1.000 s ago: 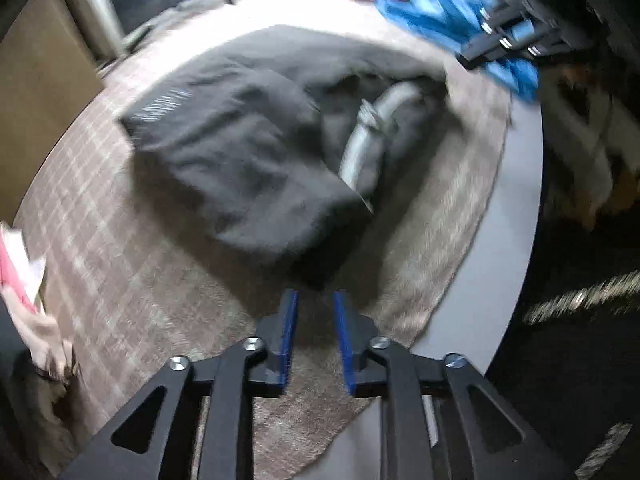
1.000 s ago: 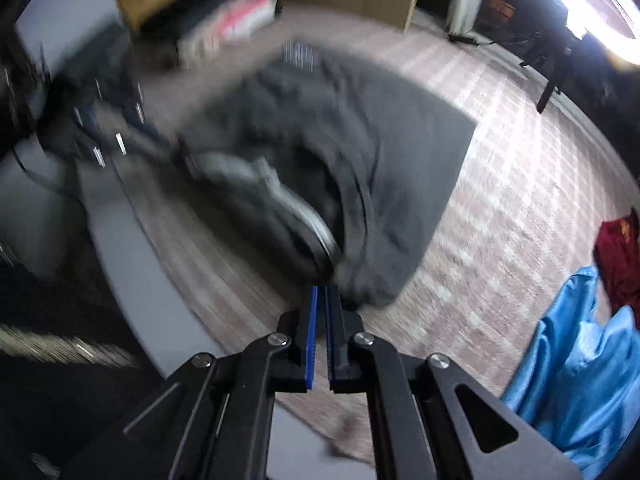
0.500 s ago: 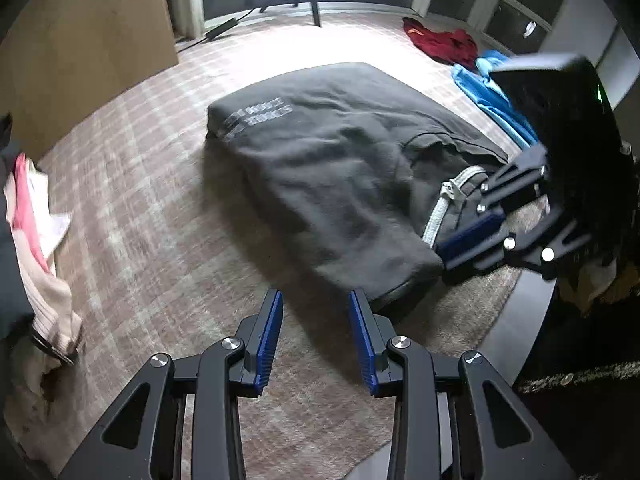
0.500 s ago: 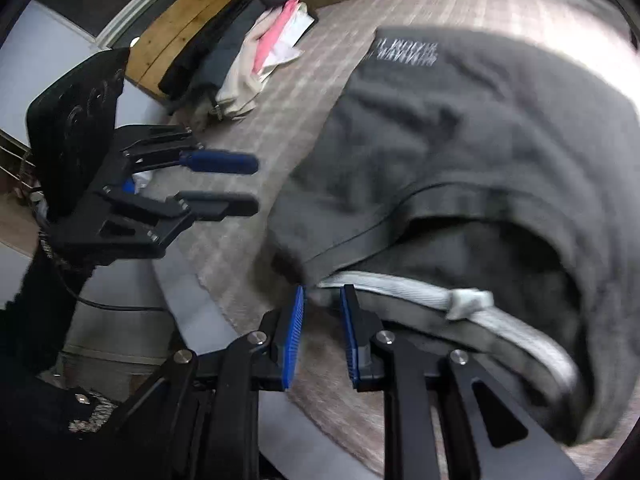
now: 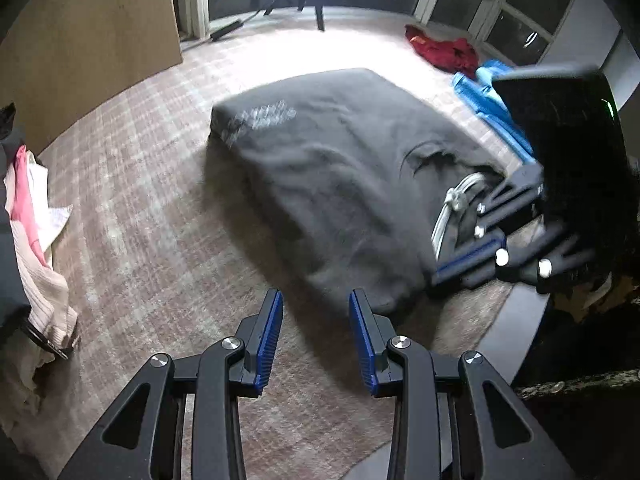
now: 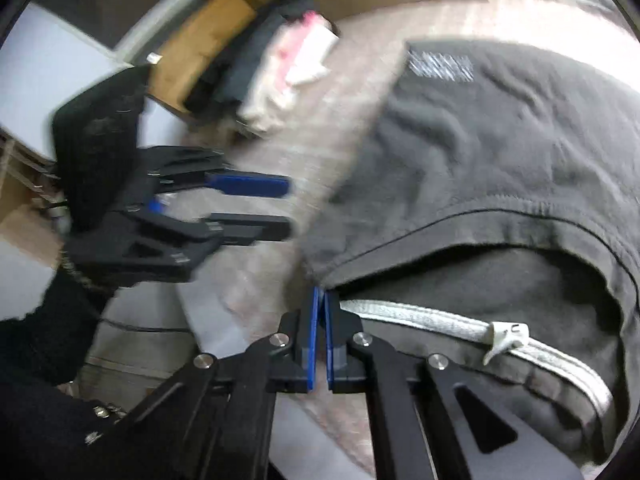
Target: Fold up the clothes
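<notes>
1. From my left gripper (image 5: 316, 334) the dark grey hooded jacket (image 5: 340, 184) lies straight ahead of the jaws and a little to their right; its near corner is just beyond the blue pads. My right gripper (image 6: 321, 336) is at the same near edge, further to the right, so both are close, but the right one already touches the cloth.

2. The long axis of the jacket runs away from my left jaws, slanting from near right to far left, with the pale printed text (image 5: 260, 118) at the far end.

3. My left jaws stand wide apart and hold nothing. My right jaws are almost closed; the hem corner comes down exactly at their tips, so I judge they pinch it, though the cloth between the pads is hard to see.

4. The jacket lies on a checked cloth (image 5: 132, 216) that covers the counter. It looks thick and soft, already doubled over itself, with a silver-white zipper (image 6: 460, 326) showing in the open fold just right of my right jaws.

5. I judge the left gripper needs the near corner ahead of it.
</notes>
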A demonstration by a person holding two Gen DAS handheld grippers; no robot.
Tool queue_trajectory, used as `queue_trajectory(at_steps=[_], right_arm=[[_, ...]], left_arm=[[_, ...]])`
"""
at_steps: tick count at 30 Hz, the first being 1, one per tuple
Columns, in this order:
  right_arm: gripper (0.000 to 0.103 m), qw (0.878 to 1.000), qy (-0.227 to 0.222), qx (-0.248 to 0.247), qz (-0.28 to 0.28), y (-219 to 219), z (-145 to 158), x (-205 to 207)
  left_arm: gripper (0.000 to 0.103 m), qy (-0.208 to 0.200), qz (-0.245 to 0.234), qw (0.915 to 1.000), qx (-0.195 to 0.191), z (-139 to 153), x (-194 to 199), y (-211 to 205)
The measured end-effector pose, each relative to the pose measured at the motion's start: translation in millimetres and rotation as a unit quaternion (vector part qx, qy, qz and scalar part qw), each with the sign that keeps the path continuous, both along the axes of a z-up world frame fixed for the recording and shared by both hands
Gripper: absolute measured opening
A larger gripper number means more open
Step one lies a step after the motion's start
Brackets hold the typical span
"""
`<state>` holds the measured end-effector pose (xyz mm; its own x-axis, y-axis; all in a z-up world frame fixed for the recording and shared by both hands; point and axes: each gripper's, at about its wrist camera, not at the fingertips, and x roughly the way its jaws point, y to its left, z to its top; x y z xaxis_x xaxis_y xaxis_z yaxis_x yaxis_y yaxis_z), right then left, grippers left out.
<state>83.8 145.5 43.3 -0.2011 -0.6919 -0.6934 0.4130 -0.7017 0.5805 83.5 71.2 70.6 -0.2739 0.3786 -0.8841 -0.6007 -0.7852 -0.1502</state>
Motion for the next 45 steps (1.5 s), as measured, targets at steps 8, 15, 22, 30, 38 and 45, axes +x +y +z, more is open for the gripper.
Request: queue_trajectory(at_steps=[8, 15, 22, 30, 38, 45], right_arm=[[0.023, 0.997, -0.038, 0.060, -0.006, 30.4, 1.9, 17.2], [0.028, 0.963, 0.010, 0.160, -0.216, 142.4, 22.7, 32.6], [0.008, 0.964, -0.088, 0.099, -0.232, 170.6, -18.8, 28.4], [0.025, 0.955, -0.048, 0.202, -0.214, 176.9, 33.6, 24.2], [0.034, 0.984, 0.031, 0.127, -0.121, 72.4, 84.8, -67.6], [0.034, 0.986, 0.016, 0.152, -0.068, 1.0, 44.2, -96.9]], left_arm=[[0.033, 0.013, -0.056, 0.9983, 0.010, 0.4, 5.6, 39.2], [0.033, -0.011, -0.076, 0.9968, 0.020, -15.9, 5.3, 64.7], [0.033, -0.030, -0.099, 0.9946, 0.000, -34.3, -3.5, 81.7], [0.033, -0.007, -0.031, 0.9993, 0.018, -15.3, -10.1, 31.7], [0.034, 0.048, 0.029, 0.9982, 0.021, 1.3, -33.2, -38.0], [0.036, 0.085, -0.028, 0.9960, 0.000, -20.2, -97.8, -26.0]])
